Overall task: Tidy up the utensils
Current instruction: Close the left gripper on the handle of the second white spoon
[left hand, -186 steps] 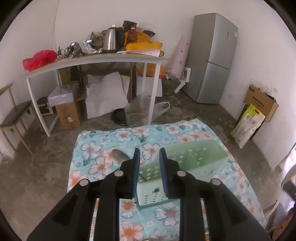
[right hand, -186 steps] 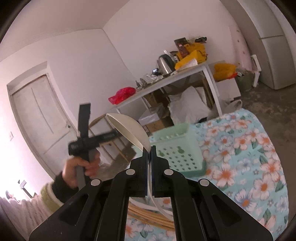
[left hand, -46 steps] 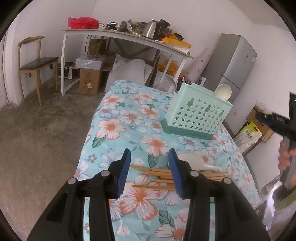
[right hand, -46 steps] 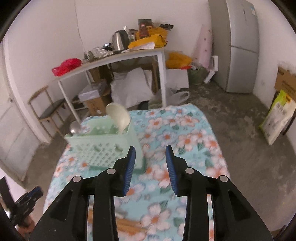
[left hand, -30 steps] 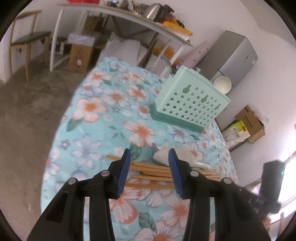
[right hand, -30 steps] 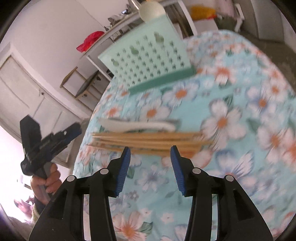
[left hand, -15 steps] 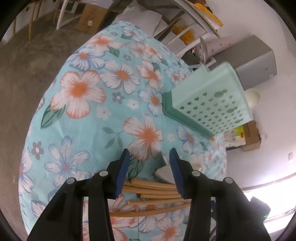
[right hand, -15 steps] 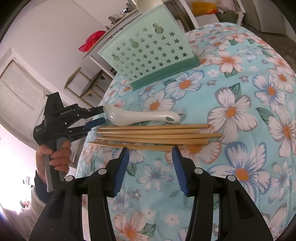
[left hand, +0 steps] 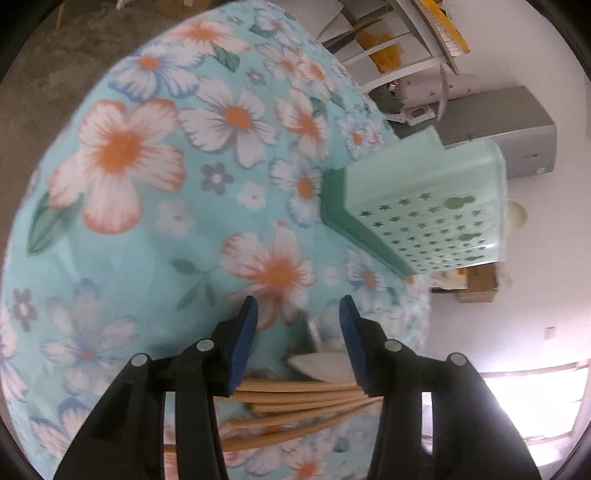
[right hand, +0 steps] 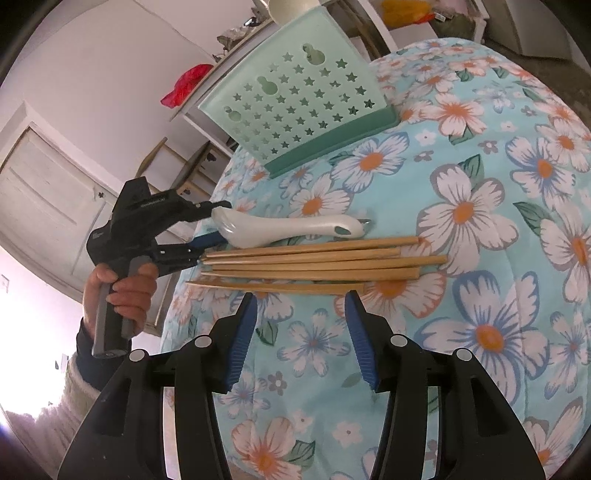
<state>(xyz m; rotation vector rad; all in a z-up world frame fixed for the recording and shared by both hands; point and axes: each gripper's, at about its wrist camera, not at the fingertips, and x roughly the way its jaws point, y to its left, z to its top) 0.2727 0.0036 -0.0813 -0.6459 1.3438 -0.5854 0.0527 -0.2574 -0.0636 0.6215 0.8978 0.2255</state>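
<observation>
- Right wrist view, nearest: right gripper (right hand: 299,295) has jaws apart, nothing between them, over the floral tablecloth (right hand: 480,332); tips sit just short of the nearest chopstick.
- Right jaws have just been opening; nothing is in them.
- Beyond the tips: chopsticks (right hand: 314,264), five counted, lying side by side across the cloth.
- One white ceramic spoon (right hand: 291,227) lies just beyond the chopsticks, touching or almost touching the farthest one.
- Only this view shows the left gripper (right hand: 212,225) from outside: held in a hand (right hand: 122,291) at the table's left edge, one finger over the spoon's bowl end, the other by the chopstick ends; jaws apart, not pinching anything that I can see.
- Farther: one mint green basket (right hand: 295,96) with star cutouts stands upright on the cloth, well apart from the chopsticks; a pale spoon bowl (right hand: 291,7) sticks out of its top.
- Left wrist view: left gripper (left hand: 298,310) parted, cloth visible between the tips; chopsticks (left hand: 295,395) and spoon (left hand: 321,363) sit low between the finger bases, blurred, count unclear here.
- Only this view shows the grey fridge (left hand: 509,122) behind the basket (left hand: 424,206).
</observation>
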